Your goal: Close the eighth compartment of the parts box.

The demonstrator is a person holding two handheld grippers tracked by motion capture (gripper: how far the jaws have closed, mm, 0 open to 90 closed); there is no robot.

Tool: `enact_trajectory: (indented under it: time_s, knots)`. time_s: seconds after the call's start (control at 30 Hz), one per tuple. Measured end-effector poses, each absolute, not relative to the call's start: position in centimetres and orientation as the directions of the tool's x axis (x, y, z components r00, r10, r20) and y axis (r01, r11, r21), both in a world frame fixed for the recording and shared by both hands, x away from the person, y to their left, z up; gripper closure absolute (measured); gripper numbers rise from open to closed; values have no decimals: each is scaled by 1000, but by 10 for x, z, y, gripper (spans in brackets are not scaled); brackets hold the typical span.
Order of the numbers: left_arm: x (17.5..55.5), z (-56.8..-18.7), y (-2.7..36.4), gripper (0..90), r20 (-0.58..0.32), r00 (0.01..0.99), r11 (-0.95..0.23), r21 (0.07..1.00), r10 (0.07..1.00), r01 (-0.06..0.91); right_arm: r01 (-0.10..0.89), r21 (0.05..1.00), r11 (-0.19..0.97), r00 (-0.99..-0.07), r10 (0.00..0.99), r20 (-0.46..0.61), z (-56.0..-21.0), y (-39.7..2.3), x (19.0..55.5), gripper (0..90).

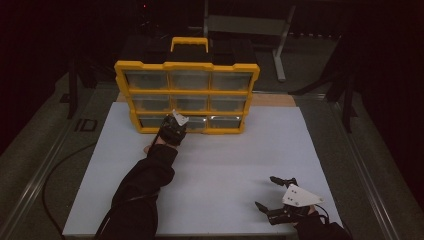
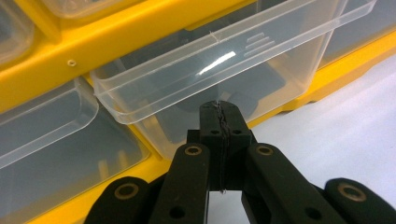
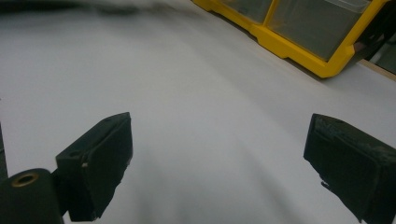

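A yellow drawer cabinet point(image 1: 187, 66) with clear drawers and a top handle stands at the far side of the white board point(image 1: 215, 160). My left gripper point(image 1: 175, 120) reaches its bottom row. In the left gripper view the gripper point(image 2: 220, 112) is shut, jaws pressed flat together, tips against the front of a clear drawer point(image 2: 224, 56) that juts out of the yellow frame point(image 2: 56, 60). Whether a thin lip is pinched between the tips I cannot tell. My right gripper point(image 1: 266, 191) rests near the board's front right corner, open point(image 3: 219, 158) over bare board, with the cabinet point(image 3: 299, 51) far off.
A sleeved left forearm point(image 1: 145, 180) lies across the board toward the cabinet. A grey metal stand point(image 1: 280, 45) stands behind the cabinet. A dark cable point(image 1: 55, 170) curves along the floor at the left. Dark surroundings ring the board.
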State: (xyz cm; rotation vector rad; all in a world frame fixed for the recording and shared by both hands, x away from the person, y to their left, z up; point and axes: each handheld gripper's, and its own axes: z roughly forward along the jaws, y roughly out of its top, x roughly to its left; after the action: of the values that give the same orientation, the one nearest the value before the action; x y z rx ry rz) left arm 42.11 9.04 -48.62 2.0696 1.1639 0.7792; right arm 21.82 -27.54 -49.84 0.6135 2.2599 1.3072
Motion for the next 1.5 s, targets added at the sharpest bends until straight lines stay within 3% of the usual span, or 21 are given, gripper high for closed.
enact_trajectory:
  time_s: [1.5]
  knots:
    - [430, -484, 80, 890, 175, 405, -391, 741, 897, 545, 150, 880, 451, -799, 580, -161, -499, -276, 219, 81]
